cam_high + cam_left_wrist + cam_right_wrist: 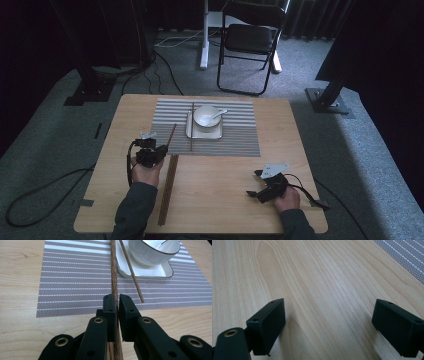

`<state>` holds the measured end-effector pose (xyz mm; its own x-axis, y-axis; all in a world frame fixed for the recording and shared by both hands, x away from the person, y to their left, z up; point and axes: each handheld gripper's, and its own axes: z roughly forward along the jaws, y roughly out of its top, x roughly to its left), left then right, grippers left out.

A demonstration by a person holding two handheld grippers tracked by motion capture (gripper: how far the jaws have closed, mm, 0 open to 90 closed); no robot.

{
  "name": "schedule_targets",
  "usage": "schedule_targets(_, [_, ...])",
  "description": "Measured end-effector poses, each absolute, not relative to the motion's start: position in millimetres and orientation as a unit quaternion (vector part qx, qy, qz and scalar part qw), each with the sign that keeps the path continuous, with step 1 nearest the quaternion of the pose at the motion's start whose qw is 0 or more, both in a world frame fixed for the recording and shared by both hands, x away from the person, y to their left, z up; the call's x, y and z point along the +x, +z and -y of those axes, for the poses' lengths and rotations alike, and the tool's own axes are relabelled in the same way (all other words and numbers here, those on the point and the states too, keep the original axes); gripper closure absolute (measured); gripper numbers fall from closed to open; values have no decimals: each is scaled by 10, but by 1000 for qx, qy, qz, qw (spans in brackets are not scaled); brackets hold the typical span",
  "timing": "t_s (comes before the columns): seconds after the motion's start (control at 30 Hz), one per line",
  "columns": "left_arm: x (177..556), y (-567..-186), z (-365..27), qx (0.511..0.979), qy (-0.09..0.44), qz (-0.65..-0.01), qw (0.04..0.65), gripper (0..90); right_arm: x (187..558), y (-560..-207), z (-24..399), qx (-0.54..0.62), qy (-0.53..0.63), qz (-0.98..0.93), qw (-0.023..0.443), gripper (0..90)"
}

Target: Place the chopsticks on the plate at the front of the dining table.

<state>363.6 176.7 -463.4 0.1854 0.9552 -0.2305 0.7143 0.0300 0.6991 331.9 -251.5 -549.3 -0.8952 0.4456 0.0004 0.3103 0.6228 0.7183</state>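
Chopstick (114,277) is clamped in my left claw (116,305), lying along the striped placemat (75,277) beside its twin (131,272) at the plate (160,271). I judge placing remains. My right claw (328,322) is wide open, empty, above the surface (312,277).

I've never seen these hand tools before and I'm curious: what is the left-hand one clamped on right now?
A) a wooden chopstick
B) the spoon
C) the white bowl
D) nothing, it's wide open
A: in the left gripper view the left gripper has its two black jaws closed on a brown wooden chopstick that runs forward over the striped placemat, beside the white bowl.
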Motion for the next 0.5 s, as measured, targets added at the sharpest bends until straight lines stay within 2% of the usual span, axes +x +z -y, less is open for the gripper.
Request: schedule_targets(0.5, [3716, -4633, -1729, 674, 162, -618, 371, 841, 3319, -5493, 2515, 211, 380, -896, 89, 111])
